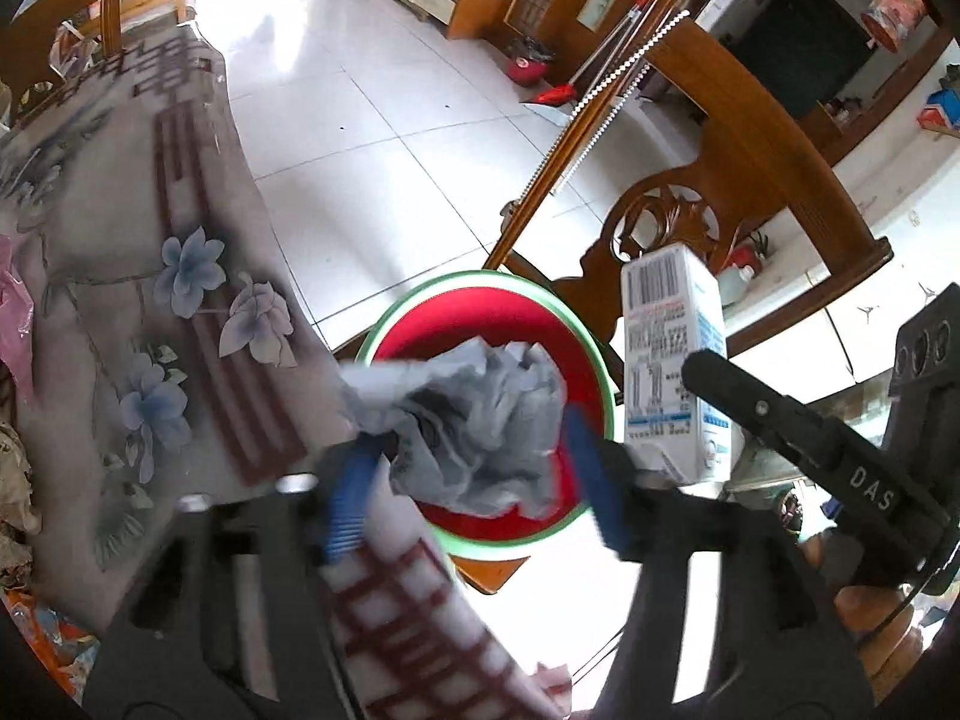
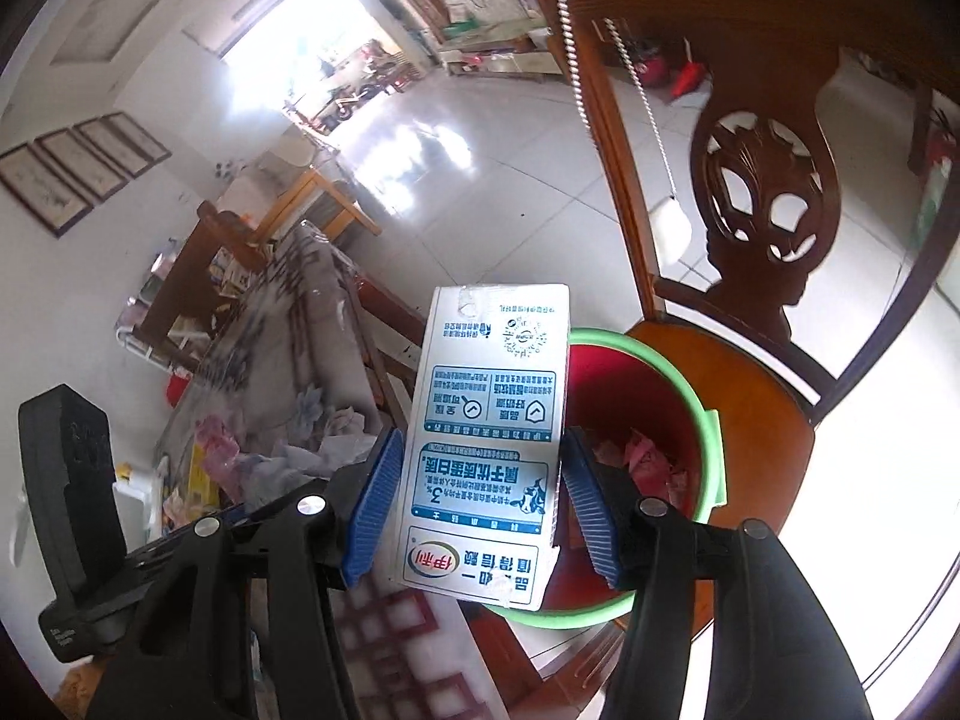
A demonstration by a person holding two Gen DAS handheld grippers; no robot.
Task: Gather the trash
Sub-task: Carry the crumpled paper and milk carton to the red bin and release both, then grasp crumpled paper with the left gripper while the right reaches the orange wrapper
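A crumpled grey paper wad (image 1: 480, 426) hangs between the blue pads of my left gripper (image 1: 468, 438), whose jaws stand wide around it, right over a red bin with a green rim (image 1: 420, 294). My right gripper (image 2: 480, 438) is shut on a white and blue milk carton (image 2: 492, 420), held upright beside the bin's rim (image 2: 660, 354). In the left wrist view the carton (image 1: 672, 360) stands just right of the bin. Pink scraps lie at the bin's bottom.
The bin rests on the seat of a carved wooden chair (image 2: 768, 192). On the left is a table under a floral cloth (image 1: 120, 240), with wrappers and tissues (image 2: 222, 450) on it. White tiled floor (image 1: 372, 90) lies beyond.
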